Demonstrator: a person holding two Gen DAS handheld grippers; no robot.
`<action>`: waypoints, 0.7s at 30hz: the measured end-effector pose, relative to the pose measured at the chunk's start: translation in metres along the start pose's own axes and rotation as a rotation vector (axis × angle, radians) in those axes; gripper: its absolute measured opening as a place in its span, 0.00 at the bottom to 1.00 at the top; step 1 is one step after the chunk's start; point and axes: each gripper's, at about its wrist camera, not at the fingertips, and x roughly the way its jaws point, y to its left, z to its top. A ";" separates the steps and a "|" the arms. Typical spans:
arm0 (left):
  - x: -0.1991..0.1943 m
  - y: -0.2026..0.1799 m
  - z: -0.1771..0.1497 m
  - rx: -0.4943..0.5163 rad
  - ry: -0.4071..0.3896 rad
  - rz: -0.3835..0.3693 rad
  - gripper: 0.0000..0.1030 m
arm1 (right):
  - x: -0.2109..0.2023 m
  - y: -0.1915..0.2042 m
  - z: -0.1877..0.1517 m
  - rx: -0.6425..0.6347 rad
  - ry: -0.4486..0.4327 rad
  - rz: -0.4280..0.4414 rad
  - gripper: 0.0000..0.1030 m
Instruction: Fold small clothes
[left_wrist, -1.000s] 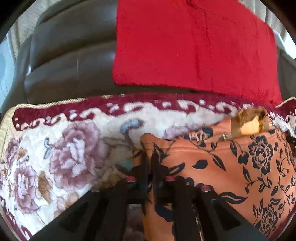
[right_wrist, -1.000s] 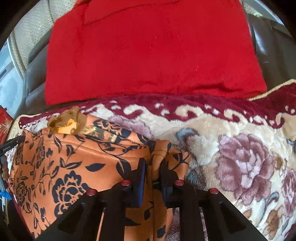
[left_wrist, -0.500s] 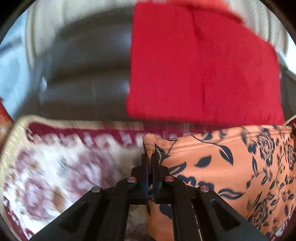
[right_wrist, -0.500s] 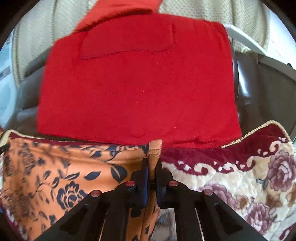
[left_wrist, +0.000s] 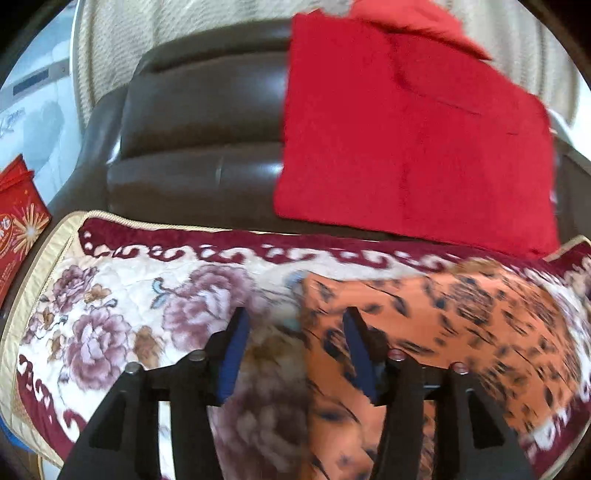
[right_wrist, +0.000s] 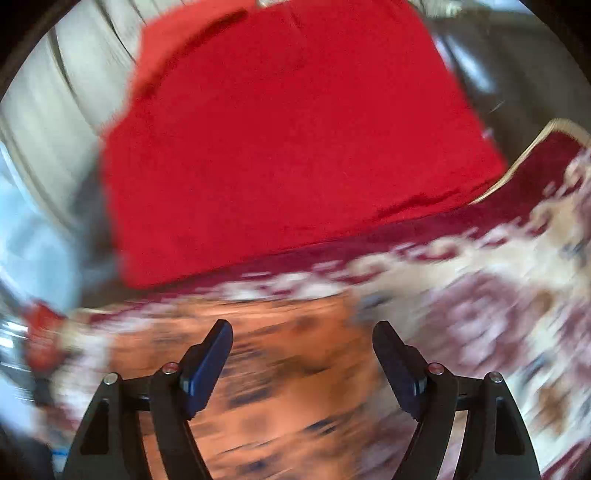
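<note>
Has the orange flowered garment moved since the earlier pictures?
Yes. The orange flowered garment was lifted until its top edge reached the red cloth; now it lies lower on the floral blanket, released by both tools, whose jaws have just opened.

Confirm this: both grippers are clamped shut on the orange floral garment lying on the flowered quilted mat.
Wrong on the grip. Both wrist views show the left gripper and right gripper open, jaws just parted, the orange floral garment released onto the flowered quilted mat.

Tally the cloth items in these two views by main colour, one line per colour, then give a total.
Red: 1, the red cloth on the dark seat back.
Orange: 1, the floral garment.
Cream and maroon: 1, the flowered blanket beneath.
Total: 3
</note>
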 end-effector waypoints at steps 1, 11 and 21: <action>-0.005 -0.007 -0.008 0.018 -0.006 -0.013 0.61 | -0.005 0.009 -0.013 0.024 0.007 0.094 0.83; 0.017 -0.011 -0.088 0.049 0.165 0.065 0.64 | -0.011 -0.044 -0.155 0.363 0.111 0.057 0.52; -0.025 -0.065 -0.056 0.035 0.065 -0.098 0.66 | -0.035 -0.054 -0.176 0.621 0.004 0.112 0.95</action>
